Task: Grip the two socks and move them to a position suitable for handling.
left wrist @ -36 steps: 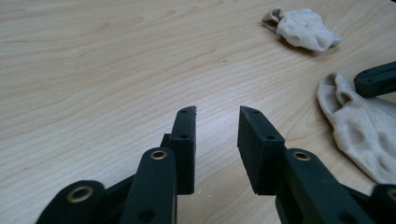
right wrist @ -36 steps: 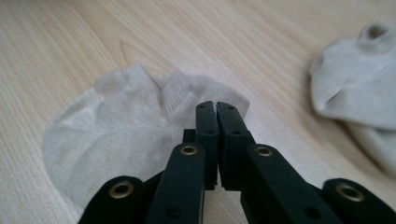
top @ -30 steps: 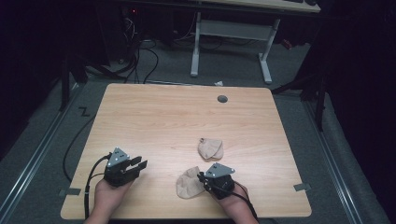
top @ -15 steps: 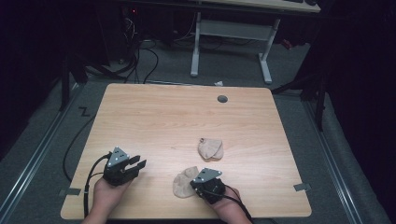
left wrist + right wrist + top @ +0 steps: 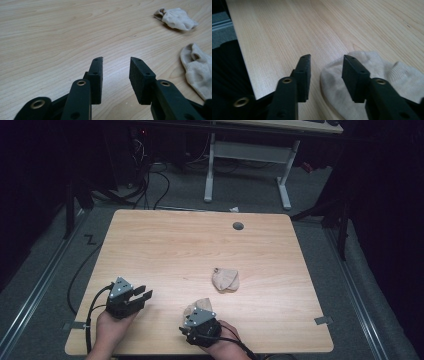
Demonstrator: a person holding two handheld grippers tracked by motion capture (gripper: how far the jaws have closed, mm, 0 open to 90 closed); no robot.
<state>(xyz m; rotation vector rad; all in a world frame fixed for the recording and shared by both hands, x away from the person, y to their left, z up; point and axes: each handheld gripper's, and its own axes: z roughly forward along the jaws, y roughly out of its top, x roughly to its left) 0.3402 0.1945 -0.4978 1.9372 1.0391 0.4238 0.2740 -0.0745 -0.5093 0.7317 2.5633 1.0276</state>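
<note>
Two beige socks lie on the wooden table [image 5: 165, 245]. The far sock [image 5: 225, 280] [image 5: 176, 18] is bunched up right of centre. The near sock [image 5: 194, 306] [image 5: 197, 67] [image 5: 372, 72] lies close to the front edge. My right gripper [image 5: 186, 329] [image 5: 325, 58] hangs over it and is open. The sock's rounded end reaches into the gap between the jaws, and the right jaw covers part of it. My left gripper [image 5: 143, 293] [image 5: 116, 60] is open above bare wood at the front left, with nothing between its jaws.
The table's front edge [image 5: 244, 65] runs just left of my right gripper, with dark cloth and grey floor beyond it. A round cable hole [image 5: 238, 226] sits near the far edge. A white desk frame [image 5: 247, 170] stands behind the table.
My right gripper has moved left and toward the front edge, turning over the near sock. The left gripper and the far sock have stayed put.
</note>
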